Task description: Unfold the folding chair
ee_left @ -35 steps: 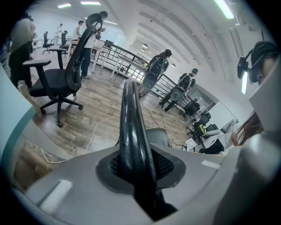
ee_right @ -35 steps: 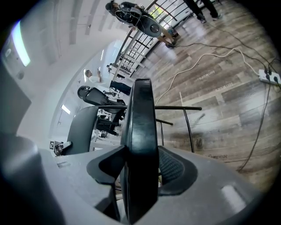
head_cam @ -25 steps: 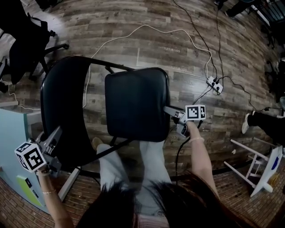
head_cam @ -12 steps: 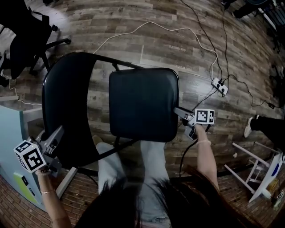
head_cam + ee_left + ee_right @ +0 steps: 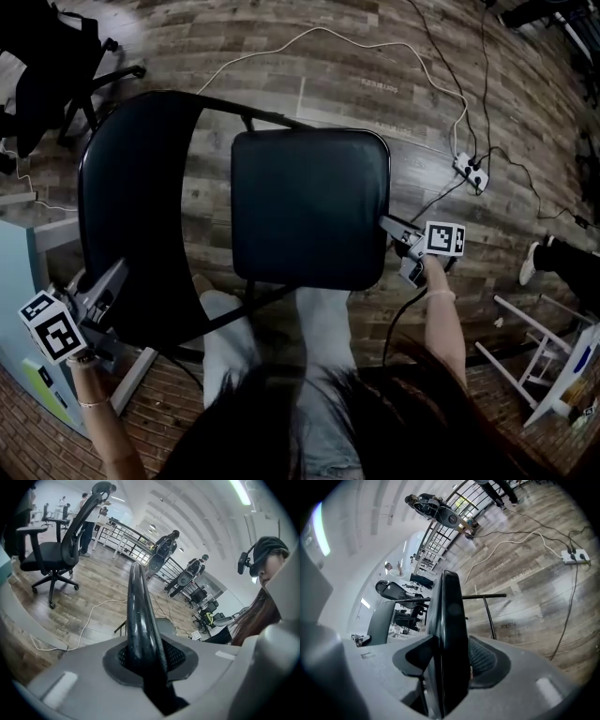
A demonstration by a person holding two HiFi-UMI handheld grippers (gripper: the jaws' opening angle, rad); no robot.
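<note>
Chair: black folding chair w/ metal tube frame (image 5: 251, 117), standing on wood-plank floor (image 5: 187, 37), right in front of person, between both hands.
Backrest: black curved backrest (image 5: 131, 206), at left in head view; long axis runs near-to-far.
Seat: black padded seat (image 5: 309, 206), squarish, face up, approx. level; just right of backrest.
L hand-held gripper (image 5: 112, 279): clenched on backrest's near lower edge; edge rises straight out between jaws in left gripper view.
R hand-held gripper (image 5: 389, 225): clenched on seat's right edge; pad seen edge-on between jaws in right gripper view.
Key relation: seat lies left of R, backrest ahead-right of L; R nearer seat, L nearer back.
Facing: points rightward in head view; back-to-seat axis runs left-right.
Next (est.): R presses seat edge down, L braces back; seat looks nearly flat already.
</note>
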